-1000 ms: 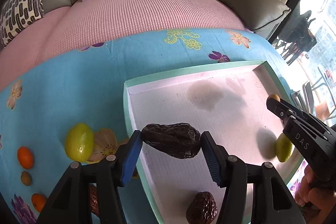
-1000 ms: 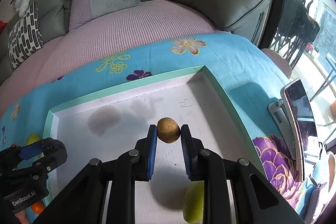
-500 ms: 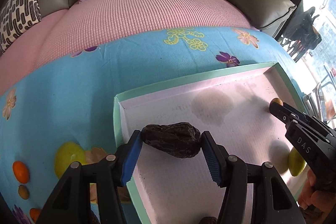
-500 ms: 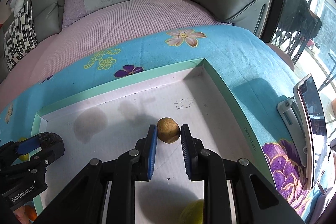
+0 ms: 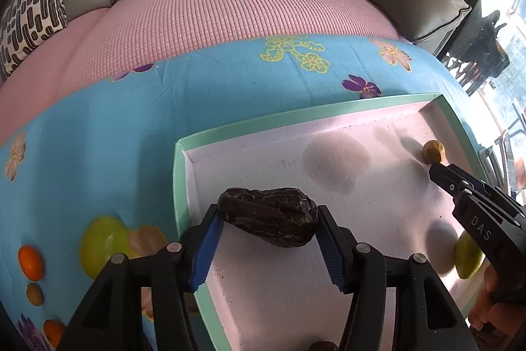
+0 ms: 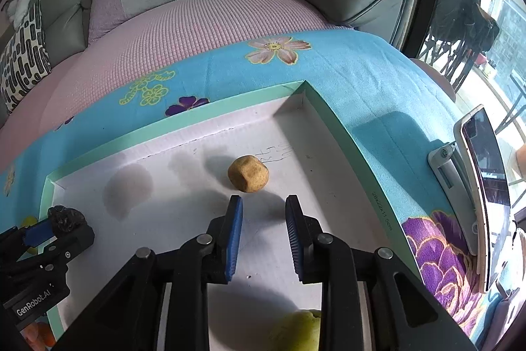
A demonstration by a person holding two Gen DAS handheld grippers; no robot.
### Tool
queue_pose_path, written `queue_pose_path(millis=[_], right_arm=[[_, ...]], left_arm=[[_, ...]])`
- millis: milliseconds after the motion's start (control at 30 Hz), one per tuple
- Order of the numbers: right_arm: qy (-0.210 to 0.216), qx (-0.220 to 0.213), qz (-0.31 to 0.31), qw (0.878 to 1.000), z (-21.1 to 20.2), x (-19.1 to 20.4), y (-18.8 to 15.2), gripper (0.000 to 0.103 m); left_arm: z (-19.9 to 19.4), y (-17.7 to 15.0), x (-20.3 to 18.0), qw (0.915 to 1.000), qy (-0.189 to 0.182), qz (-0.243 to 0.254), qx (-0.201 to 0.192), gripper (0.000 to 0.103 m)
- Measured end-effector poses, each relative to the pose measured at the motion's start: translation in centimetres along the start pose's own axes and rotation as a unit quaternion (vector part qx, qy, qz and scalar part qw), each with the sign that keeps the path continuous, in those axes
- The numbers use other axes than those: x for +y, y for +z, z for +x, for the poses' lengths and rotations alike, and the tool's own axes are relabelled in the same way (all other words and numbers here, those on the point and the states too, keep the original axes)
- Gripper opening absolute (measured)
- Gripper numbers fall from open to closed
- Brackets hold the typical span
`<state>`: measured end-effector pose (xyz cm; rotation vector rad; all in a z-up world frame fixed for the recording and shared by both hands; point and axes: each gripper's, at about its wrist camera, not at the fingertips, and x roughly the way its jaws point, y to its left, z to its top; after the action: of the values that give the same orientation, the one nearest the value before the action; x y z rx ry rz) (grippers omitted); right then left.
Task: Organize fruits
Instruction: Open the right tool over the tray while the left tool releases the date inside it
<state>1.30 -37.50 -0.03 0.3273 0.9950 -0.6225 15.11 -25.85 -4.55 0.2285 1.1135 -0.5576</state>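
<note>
A shallow white tray with a mint green rim (image 5: 179, 173) (image 6: 210, 117) lies on the blue flowered cloth. My left gripper (image 5: 268, 237) is shut on a dark wrinkled date (image 5: 269, 216), held above the tray's left side. My right gripper (image 6: 263, 232) stands open over the tray floor, just short of a small tan round fruit (image 6: 248, 173) (image 5: 434, 152) that rests on the tray. A green fruit (image 6: 297, 333) (image 5: 466, 255) lies in the tray near the right gripper. In the right wrist view the left gripper (image 6: 49, 229) shows with the date.
Outside the tray on the left lie a yellow-green fruit (image 5: 103, 242), small orange fruits (image 5: 30, 262) and a brown one (image 5: 34, 293). Another dark date (image 5: 323, 346) sits at the tray's near edge. A phone on a stand (image 6: 476, 186) is right of the tray. A sofa is behind.
My right gripper has opened and let go of the tan fruit, which now rests on the tray ahead of the fingers. My left gripper still holds the date and moved farther over the tray.
</note>
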Motion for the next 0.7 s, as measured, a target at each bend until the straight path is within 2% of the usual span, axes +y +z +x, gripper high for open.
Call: queue_pose_path(millis=[67,133,233,300,367,433,533,600,633,700], right_arm=[[-0.002,0.000,-0.003,1.000,0.0,0.1,0.0,0.040],[-0.004,0.002,-0.004,1.000,0.0,0.1,-0.1,0.040],[-0.006,0.003,-0.009,1.000,-0.2,0.3,-0.1,0.043],[-0.007,0.000,-0.012,1.000,-0.5,0.3,-0.2,0.056],[-0.009,-0.003,-0.011,1.000,-0.8,0.2,-0.1,0.062],[-0.008,-0.004,-0.012,1.000,-1.1,0.3,-0.2,0.065],[-0.007,-0.006,-0.020,1.000,-1.6,0.5,-0.3,0.072],[-0.007,-0.009,-0.021,1.000,-2.0,0.5,-0.3,0.085],[-0.005,-0.011,-0.021,1.000,-2.3,0.6,-0.4,0.087],[-0.001,-0.013,-0.021,1.000,-2.7,0.7,-0.4,0.089]], left_arm=[[-0.2,-0.1,-0.1,1.0000,-0.002,0.000,0.001,0.065],[-0.5,-0.1,-0.3,1.0000,-0.006,0.003,0.002,0.072],[-1.2,-0.1,-0.5,1.0000,0.001,0.004,-0.001,0.073],[-1.8,-0.1,-0.4,1.0000,0.001,-0.002,-0.002,0.073],[-2.5,-0.2,-0.3,1.0000,0.000,-0.006,-0.007,0.079],[-3.3,-0.2,-0.2,0.9999,0.003,-0.009,-0.014,0.095],[-4.6,-0.3,0.2,0.9995,0.004,-0.017,-0.026,0.096],[-5.2,-0.3,0.8,0.9991,0.010,-0.026,-0.032,0.098],[-5.5,-0.4,1.2,0.9987,0.016,-0.032,-0.035,0.103],[-6.0,-0.5,2.1,0.9977,0.029,-0.045,-0.041,0.103]])
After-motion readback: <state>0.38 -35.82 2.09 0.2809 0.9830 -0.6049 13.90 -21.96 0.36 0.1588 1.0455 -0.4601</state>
